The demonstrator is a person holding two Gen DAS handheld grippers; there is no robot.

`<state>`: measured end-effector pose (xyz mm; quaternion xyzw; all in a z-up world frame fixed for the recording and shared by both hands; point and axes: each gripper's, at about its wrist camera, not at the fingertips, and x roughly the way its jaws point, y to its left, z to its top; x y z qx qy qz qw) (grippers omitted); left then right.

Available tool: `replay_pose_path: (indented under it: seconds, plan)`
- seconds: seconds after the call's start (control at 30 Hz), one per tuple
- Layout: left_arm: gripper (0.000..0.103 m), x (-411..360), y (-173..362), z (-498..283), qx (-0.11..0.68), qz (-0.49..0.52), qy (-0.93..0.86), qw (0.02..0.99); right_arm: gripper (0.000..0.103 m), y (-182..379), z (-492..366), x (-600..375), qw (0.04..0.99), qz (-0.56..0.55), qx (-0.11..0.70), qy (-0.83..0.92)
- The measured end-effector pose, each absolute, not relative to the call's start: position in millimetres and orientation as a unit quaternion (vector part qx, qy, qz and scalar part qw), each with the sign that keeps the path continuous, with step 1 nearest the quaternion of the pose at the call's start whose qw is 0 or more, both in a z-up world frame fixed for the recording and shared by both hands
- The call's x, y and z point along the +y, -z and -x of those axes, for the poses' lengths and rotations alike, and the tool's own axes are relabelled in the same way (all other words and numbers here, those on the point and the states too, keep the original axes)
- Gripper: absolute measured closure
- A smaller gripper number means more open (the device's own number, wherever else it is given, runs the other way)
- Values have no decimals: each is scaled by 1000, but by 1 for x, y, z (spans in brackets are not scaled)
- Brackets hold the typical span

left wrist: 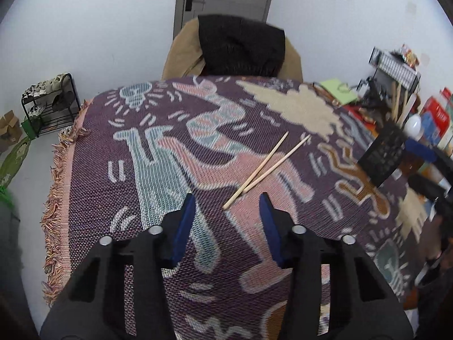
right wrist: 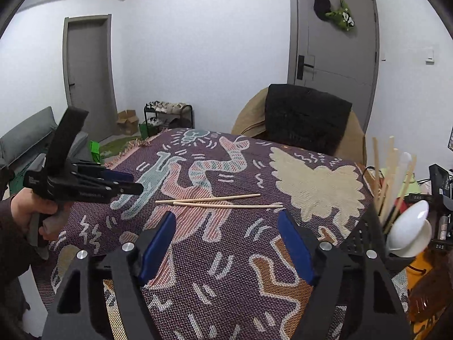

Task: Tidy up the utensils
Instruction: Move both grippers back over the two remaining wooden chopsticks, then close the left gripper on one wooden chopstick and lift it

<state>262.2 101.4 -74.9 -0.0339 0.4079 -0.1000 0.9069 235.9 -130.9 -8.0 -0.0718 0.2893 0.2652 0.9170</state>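
Note:
Two wooden chopsticks (left wrist: 269, 167) (right wrist: 218, 201) lie side by side on the patterned woven tablecloth (left wrist: 158, 153). My left gripper (left wrist: 228, 201) hangs open just above the cloth, the chopsticks' near tips right at the gap between its blue pads, nothing gripped. My right gripper (right wrist: 226, 215) is open too, a little short of the chopsticks and empty. A black perforated utensil holder (right wrist: 365, 235) (left wrist: 382, 153) stands at the table's right side with several chopsticks and white spoons (right wrist: 410, 221) in it. In the right wrist view the left gripper (right wrist: 124, 187) shows at the left, held by a hand.
A chair (right wrist: 305, 119) draped with tan and black fabric stands at the table's far edge. Boxes and small items (left wrist: 433, 116) crowd the right end of the table. The cloth's fringed edge (left wrist: 53, 198) marks the left side; a shoe rack (left wrist: 51, 102) stands on the floor beyond.

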Motion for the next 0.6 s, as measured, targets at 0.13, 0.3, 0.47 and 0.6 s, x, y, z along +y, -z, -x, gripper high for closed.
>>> replay_pose_path:
  seconds: [0.13,0.3,0.47,0.6]
  plan:
    - [65,96,92,-271,423,6,107,900,31,14,-243,-123,912,79,298,-269]
    - [68,89,111,-285,440,-25,116,890,31,20,-248,-115,907,94,306,-272]
    - [71,84,121,-296,451,-41,125,883,31,22,-253,-113,905,100,312,-273]
    - [71,81,124,-298,445,-47,137,884,31,24,-259,-106,901,107,318,-274]
